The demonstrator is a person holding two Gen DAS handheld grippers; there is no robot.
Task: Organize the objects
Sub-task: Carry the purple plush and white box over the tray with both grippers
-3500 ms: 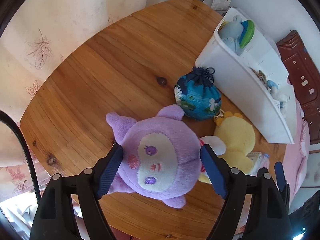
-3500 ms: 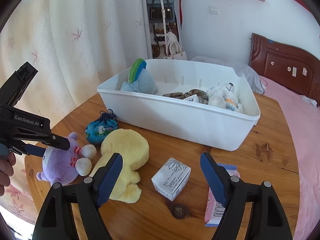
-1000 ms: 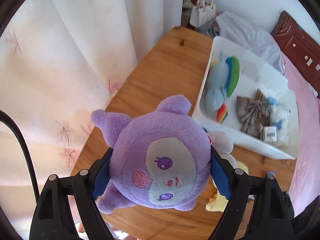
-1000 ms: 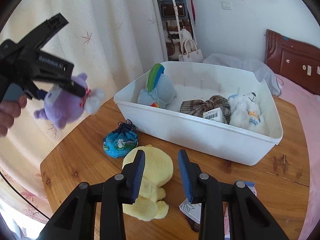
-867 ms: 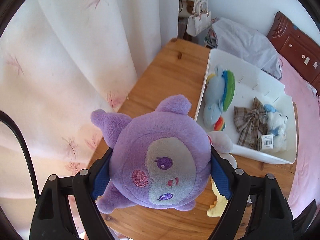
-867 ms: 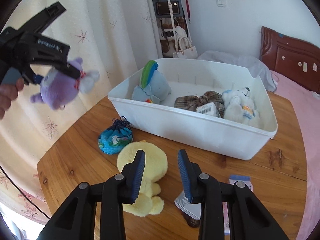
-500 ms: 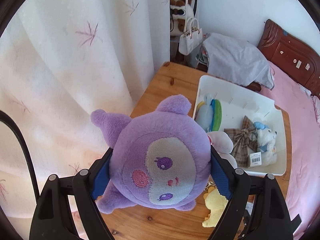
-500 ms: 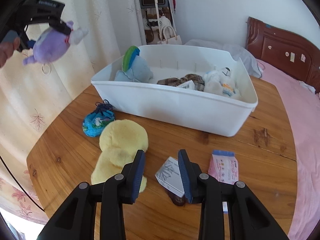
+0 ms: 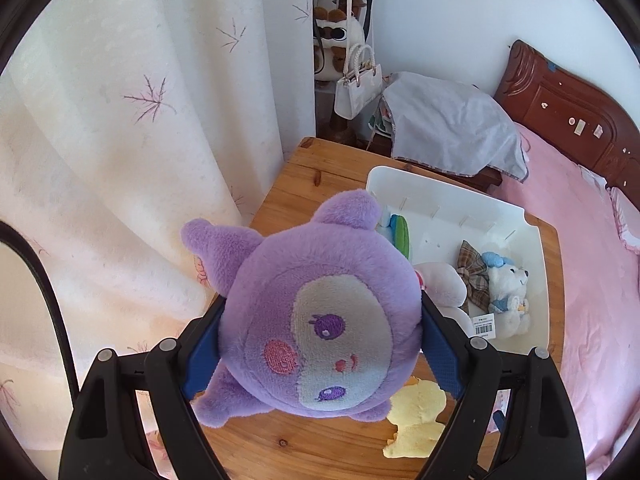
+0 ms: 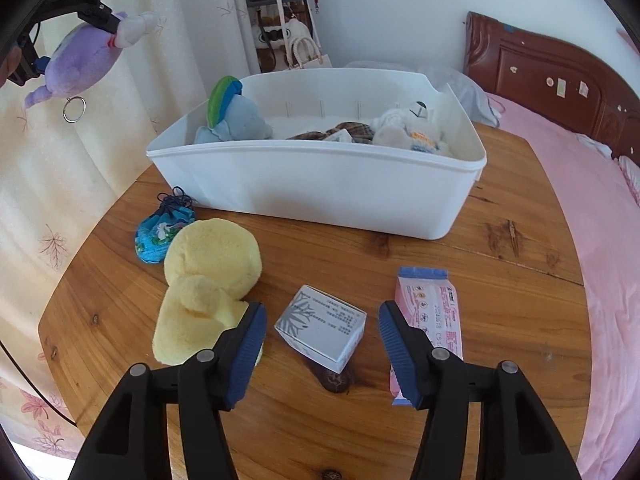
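My left gripper [image 9: 320,332] is shut on a purple plush toy [image 9: 320,320] and holds it high above the round wooden table [image 9: 320,448]. The toy also shows at the top left of the right wrist view [image 10: 80,60], left of the white bin [image 10: 320,188]. The bin [image 9: 452,208] holds a blue plush [image 10: 236,120], a plaid bow [image 9: 474,272] and a white bear [image 9: 506,292]. My right gripper [image 10: 322,344] is open low over the table, with a small white box [image 10: 322,326] between its fingers.
A yellow plush [image 10: 204,280] and a blue drawstring pouch [image 10: 162,232] lie left of the box. A pink packet [image 10: 430,312] lies to its right. A small dark object [image 10: 334,380] lies under the box's near corner. Curtains hang at left, a pink bed stands at right.
My left gripper has risen further with the purple plush. My right gripper has opened and moved down toward the white box.
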